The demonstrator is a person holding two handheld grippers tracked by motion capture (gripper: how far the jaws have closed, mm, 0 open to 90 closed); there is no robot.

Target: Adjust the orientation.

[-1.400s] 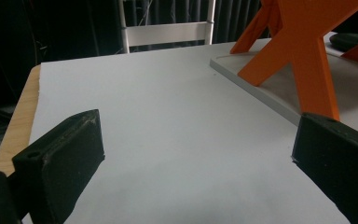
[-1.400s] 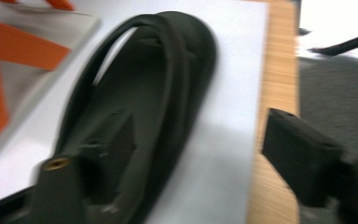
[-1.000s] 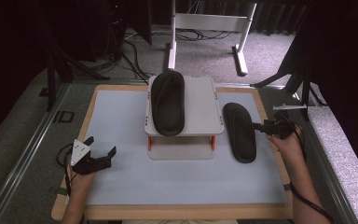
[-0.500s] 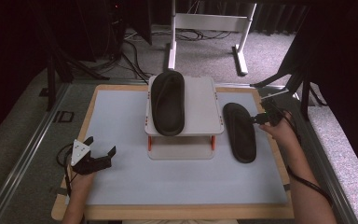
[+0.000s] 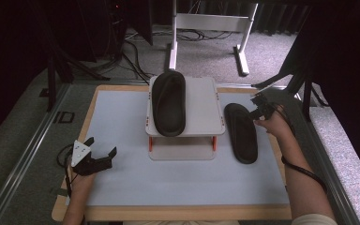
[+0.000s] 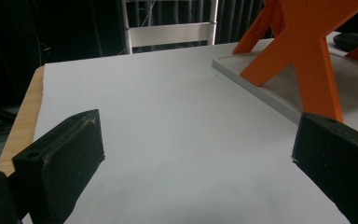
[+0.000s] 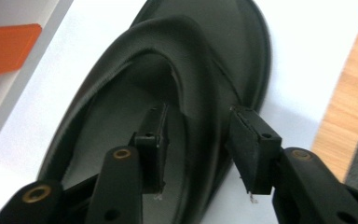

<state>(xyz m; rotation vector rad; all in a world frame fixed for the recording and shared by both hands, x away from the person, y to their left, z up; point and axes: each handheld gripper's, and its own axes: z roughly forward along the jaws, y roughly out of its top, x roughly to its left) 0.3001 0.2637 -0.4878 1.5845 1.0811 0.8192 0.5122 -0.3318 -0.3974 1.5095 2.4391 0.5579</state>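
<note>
Where it hovered beside the slipper a second ago, right gripper now at its far end, on the surface. Left gripper unmoved, spread wide. Closer: right gripper jaws just narrowing, straddling the strap, not yet pressing.

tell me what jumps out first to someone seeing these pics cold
Two black slippers stand out: one slipper lies on the white raised stand at the middle of the table, the other slipper on the pale mat to the stand's right. The right gripper is at that second one, its jaws closing on either side of the upper's edge. The left gripper rests open near the table's front left corner.
</note>
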